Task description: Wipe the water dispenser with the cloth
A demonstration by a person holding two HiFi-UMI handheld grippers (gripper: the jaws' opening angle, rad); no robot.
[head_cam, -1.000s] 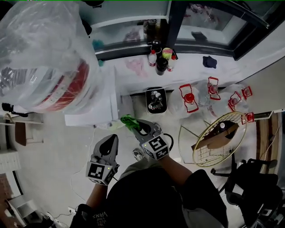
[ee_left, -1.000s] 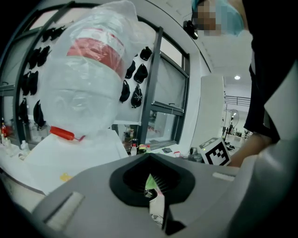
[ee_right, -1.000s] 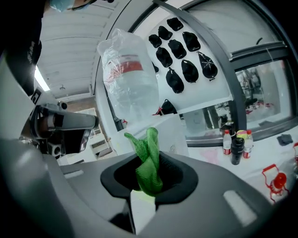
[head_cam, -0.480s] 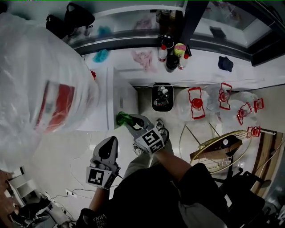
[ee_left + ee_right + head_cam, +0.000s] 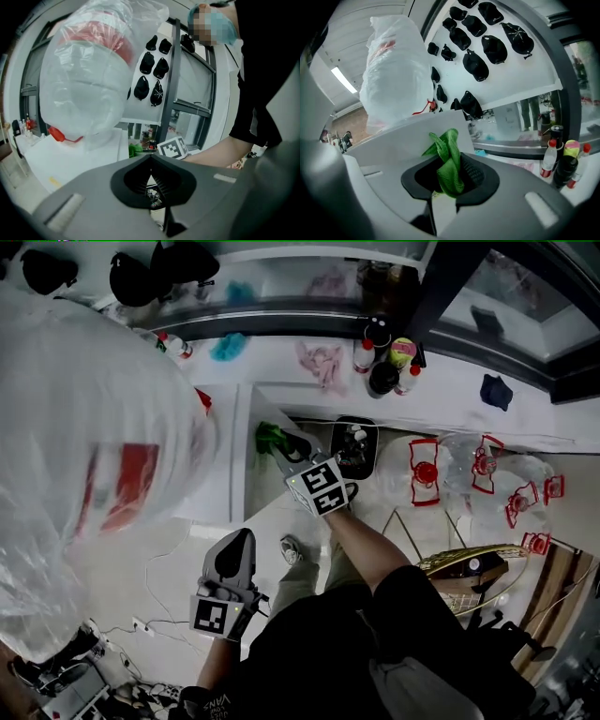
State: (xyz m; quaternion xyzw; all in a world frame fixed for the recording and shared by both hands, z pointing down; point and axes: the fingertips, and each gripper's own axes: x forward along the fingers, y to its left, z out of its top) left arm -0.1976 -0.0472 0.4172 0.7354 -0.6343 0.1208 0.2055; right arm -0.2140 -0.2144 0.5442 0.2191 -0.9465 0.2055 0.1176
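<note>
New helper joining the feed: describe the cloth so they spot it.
Find the white water dispenser under the plastic-wrapped bottle. Beside it, the right gripper pinches the cloth: bright green, unlike the pink rag and teal rag on the ledge.

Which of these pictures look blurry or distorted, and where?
Head view: the bagged bottle is smeared with motion blur. Right gripper view: green cloth sharp, fisheye bends the edges, corners dark. Left gripper view: same fisheye vignette.
</note>
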